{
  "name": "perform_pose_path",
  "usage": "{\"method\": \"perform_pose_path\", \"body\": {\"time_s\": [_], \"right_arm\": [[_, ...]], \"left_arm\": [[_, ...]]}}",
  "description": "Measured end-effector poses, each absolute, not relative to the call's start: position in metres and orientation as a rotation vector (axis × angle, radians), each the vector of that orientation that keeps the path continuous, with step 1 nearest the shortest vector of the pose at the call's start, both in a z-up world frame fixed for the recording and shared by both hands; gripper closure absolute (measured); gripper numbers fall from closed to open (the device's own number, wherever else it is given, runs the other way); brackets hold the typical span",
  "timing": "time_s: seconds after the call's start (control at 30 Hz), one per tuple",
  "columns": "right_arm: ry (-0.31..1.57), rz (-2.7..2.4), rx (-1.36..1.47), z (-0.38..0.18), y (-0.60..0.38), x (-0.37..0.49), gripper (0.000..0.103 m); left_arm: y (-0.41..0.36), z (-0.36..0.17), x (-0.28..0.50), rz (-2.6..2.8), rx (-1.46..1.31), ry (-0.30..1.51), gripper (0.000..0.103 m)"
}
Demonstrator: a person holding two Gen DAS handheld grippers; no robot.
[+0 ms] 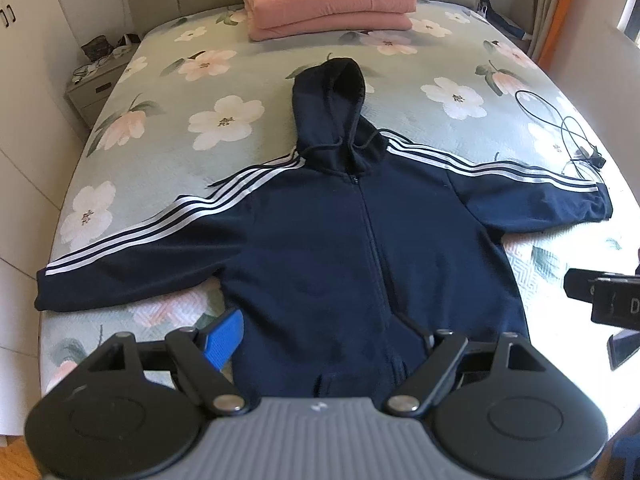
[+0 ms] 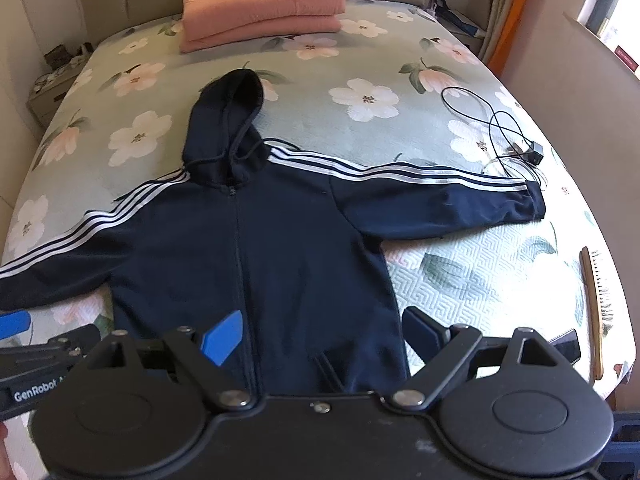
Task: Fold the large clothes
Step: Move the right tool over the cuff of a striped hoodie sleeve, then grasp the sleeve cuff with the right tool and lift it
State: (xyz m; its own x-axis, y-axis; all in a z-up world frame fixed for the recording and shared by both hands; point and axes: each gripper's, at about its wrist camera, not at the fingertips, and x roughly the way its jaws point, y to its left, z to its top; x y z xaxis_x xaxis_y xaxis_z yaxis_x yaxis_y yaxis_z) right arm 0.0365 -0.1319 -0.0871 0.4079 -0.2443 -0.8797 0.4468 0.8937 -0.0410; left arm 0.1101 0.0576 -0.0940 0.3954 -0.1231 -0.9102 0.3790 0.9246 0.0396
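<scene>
Nearest the lens: left gripper, jaws spread wide and clasping nothing, poised over the lower hem of the hoodie; one blue pad visible beside the hem, the opposite finger dark against the cloth. Right gripper likewise released, jaws parted, hovering above the hem's other half, empty.

Navy zip hoodie with white shoulder stripes laid face up at the middle of the floral bedspread, zipper closed. Both sleeves extended straight out to the sides, cuffs near the bed's edges. Hood stretched flat toward the headboard, drawcords loose at the collar. Torso smooth, no crease or overlap apparent.

Progress, as judged: garment spread and flattened, ready for folding; no fold yet made. Remaining: sleeves brought in across the body, hood turned down, torso doubled from hem upward.

Elsewhere: folded pink blanket at the head of the bed, well apart from the hoodie. Black cable coiled just beyond the right cuff, near enough to catch during a sleeve fold. Wooden brush at the bed's right edge; nightstand on the left.
</scene>
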Motion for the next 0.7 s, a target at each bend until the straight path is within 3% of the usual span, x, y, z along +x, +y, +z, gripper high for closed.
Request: {"method": "perform_pose_path", "body": {"time_s": [0.5,0.7], "right_arm": [[1.076,-0.453,0.247,-0.176,-0.282,0.058,0.000],[0.873,-0.500,0.407,-0.246,-0.392,0.043,0.000]], "left_arm": [[-0.067,-0.161,0.130,-0.296,0.175,1.076,0.022],[-0.086,-0.213,0.137,-0.317,0.040,1.093,0.024]]}}
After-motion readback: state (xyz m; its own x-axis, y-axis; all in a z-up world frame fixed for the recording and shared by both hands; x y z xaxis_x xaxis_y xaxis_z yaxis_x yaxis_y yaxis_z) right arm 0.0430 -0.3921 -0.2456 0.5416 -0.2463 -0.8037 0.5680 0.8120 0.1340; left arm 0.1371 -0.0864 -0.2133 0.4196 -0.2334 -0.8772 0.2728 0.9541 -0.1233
